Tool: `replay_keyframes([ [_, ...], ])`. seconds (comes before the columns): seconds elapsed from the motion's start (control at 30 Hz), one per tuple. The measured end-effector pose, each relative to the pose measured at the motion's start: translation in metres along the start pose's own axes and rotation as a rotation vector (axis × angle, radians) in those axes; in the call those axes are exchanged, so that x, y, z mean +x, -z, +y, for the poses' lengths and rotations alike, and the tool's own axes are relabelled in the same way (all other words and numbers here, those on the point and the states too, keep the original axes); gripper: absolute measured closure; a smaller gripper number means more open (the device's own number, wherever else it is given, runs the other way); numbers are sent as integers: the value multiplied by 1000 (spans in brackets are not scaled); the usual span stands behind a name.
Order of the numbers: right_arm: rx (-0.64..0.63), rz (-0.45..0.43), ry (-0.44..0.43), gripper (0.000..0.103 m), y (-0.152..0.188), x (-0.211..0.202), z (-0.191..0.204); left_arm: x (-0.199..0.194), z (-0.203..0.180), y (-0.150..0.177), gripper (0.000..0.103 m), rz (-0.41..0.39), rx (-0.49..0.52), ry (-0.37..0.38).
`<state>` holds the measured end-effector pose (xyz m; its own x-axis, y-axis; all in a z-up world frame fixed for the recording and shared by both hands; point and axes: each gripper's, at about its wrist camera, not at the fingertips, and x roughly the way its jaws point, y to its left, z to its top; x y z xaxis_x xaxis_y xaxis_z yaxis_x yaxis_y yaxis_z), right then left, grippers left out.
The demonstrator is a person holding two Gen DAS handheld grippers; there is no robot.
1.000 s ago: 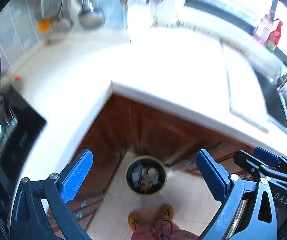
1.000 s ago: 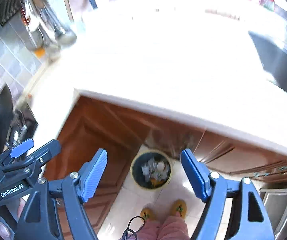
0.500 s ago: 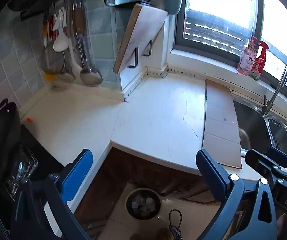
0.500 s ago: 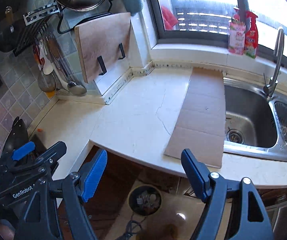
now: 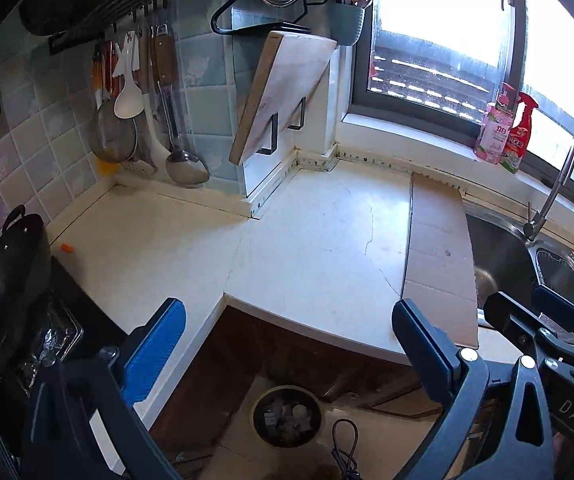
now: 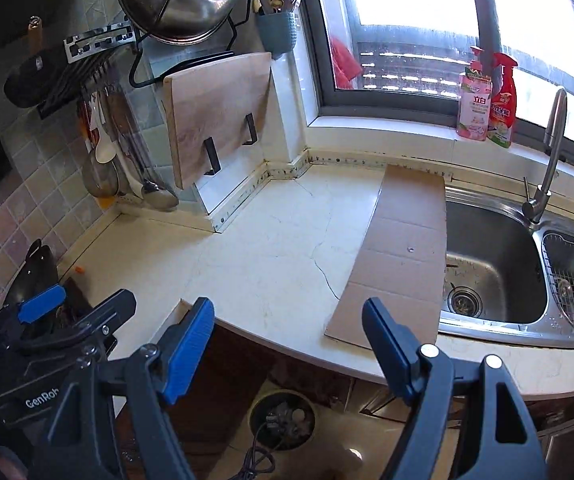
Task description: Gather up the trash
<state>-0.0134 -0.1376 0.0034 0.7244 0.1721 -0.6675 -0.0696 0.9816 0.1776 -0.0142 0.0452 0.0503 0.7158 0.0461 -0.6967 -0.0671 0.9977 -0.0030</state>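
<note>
Both wrist views look over a pale L-shaped countertop (image 5: 311,248) from its front edge. The left gripper (image 5: 287,344) fills the lower part of the left view, its blue-padded jaws spread wide with nothing between them; the right gripper (image 6: 287,336) stands likewise in the lower part of the right view, wide apart and empty. Each gripper's body shows at the lower corner of the other's view. The trash bin (image 5: 287,416), round and holding crumpled scraps, stands on the floor at bottom centre, below the counter's edge in front of the dark wood cabinets (image 6: 243,368). A flat cardboard sheet (image 6: 403,256) lies on the counter at centre right, just beside the steel sink (image 6: 491,264). A small orange scrap (image 5: 66,247) lies at the left, near the black pan (image 5: 7,264). A wooden cutting board (image 6: 215,116) hangs at upper centre.
</note>
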Motion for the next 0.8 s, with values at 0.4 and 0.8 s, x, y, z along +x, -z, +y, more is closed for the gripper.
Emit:
replay_keyframes([
  [0.4, 12, 2, -17, 26, -1, 6, -3, 6, 1, -1, 1, 0, 7, -6],
  [0.8, 33, 1, -22, 26, 1, 9, -6, 12, -2, -4, 1, 1, 16, -6],
])
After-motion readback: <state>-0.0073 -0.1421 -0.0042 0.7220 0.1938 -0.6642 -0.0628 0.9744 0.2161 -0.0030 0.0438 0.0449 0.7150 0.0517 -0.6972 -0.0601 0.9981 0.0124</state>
